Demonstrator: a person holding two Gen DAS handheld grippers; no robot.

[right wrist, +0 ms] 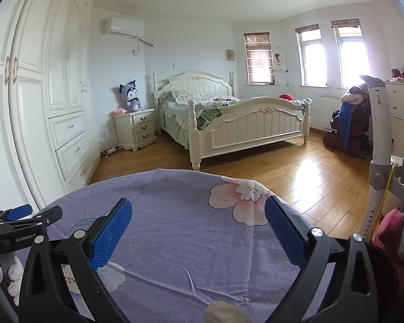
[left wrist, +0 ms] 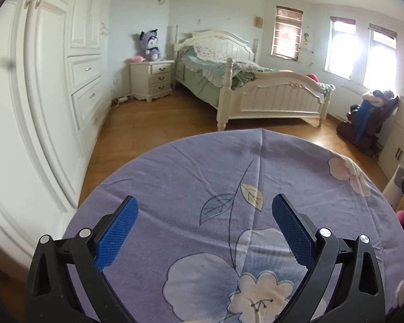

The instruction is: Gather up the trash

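Left gripper (left wrist: 204,210): jaws spread wide, nothing between them, blue ribbed pads (left wrist: 115,235) facing inward. Held above a round table under a purple floral cloth (left wrist: 175,175).

Beyond and left of the left jaws: white built-in wardrobe (left wrist: 54,67) with drawers. Further ahead, left of centre: cream nightstand (left wrist: 151,79) carrying a purple plush toy (left wrist: 150,46) and a small pink item beside it. Straight ahead past the table edge: cream bed (left wrist: 256,88) with green bedding, on wooden floor (left wrist: 153,123). Far right of the jaws: dark chair heaped with clothes (left wrist: 369,118), below bright windows.

Right gripper (right wrist: 198,216): jaws likewise released, nothing held, over the same cloth (right wrist: 175,242); a pink-and-white flower print lies between and just ahead of the fingertips. To the left of these jaws, the black body of the left gripper (right wrist: 24,228) shows at the frame edge. A pale rounded object (right wrist: 223,313) sits on the cloth below and behind the jaws, at the bottom edge; what it is cannot be told. Right of the jaws: white upright pole (right wrist: 379,134) and a pink soft item (right wrist: 390,228) low at the edge.

Trash: no item clearly identifiable as such in either view.
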